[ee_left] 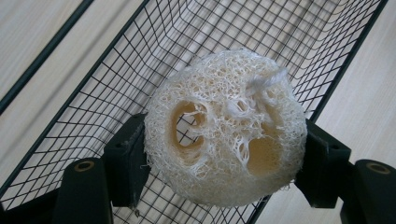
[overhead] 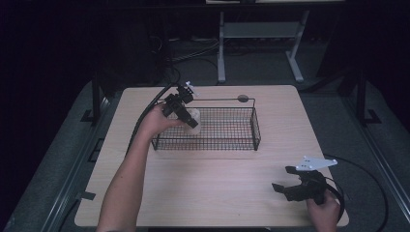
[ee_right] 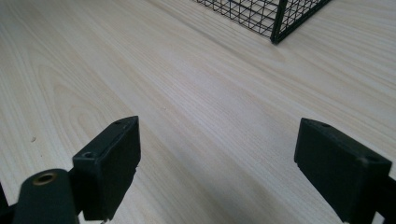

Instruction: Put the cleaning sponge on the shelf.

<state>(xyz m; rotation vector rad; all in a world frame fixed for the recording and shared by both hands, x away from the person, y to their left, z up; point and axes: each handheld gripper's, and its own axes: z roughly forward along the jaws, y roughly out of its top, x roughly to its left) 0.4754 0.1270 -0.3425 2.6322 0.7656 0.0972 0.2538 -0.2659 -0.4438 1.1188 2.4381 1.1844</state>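
The left gripper [overhead: 186, 115] was clamped on a loofah sponge [ee_left: 226, 128], one jaw pressed against each side of it, and hung over the left end of the black wire basket [overhead: 255, 126]; in the left gripper view the basket's mesh floor lay directly behind the sponge, so it seemed to be held there either for setting down inside or for lifting out, and which of the two could not be told; whether it rested on the mesh or hung just above it was also unclear. The right gripper [overhead: 289, 182] sat low over the bare wooden table [overhead: 212, 193], near the front right corner and well apart from the basket, its jaws spread wide with nothing between them; it looked parked out of the way. The sponge was a pale cream, roundish slice of coarse, netted fibre, with two larger holes through it and several smaller ones; its edges were fuzzy, and it bulged slightly where the jaws squeezed it.
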